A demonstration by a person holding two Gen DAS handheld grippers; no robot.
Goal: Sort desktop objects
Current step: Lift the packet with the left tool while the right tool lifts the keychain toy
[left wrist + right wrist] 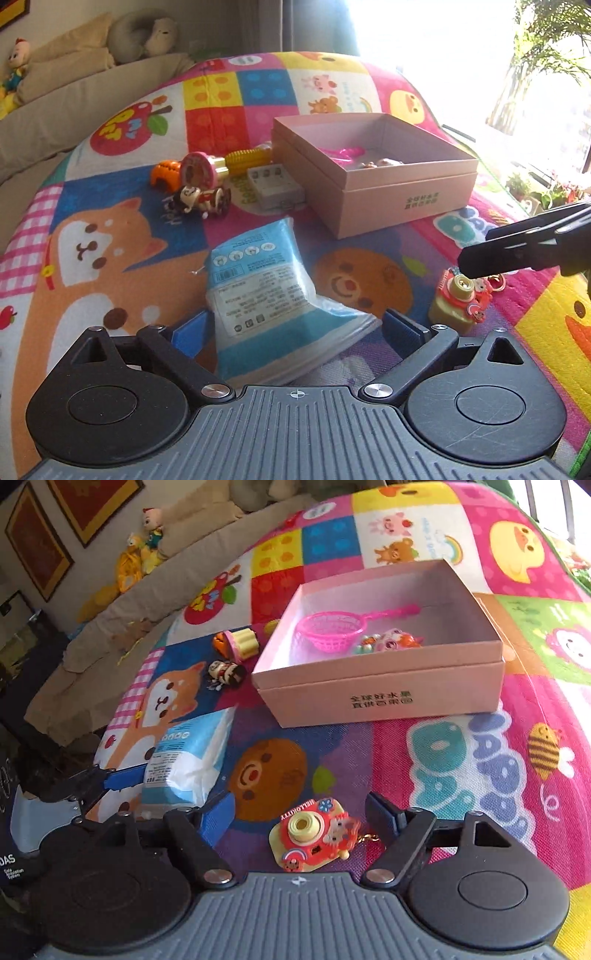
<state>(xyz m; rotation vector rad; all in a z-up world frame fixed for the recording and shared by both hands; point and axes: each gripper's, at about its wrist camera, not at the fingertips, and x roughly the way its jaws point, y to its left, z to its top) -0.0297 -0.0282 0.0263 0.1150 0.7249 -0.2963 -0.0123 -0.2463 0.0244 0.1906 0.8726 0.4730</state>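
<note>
A pink open box (406, 201) (384, 698) stands on the colourful play mat and holds a pink net (332, 629) and small toys (391, 640). A blue and white tissue pack (258, 284) (184, 760) lies between the open fingers of my left gripper (295, 328) (166, 790). A red toy camera (314, 834) (461, 299) lies between the open fingers of my right gripper (301, 812); its black fingers (517, 247) hover just above the camera. Neither gripper holds anything.
Left of the box lie a yellow corn toy (247, 160), a round pink stamp (195, 171), an orange toy (166, 177), a small figure on wheels (195, 201) and a grey case (275, 186). A beige sofa (55, 110) with plush toys borders the mat.
</note>
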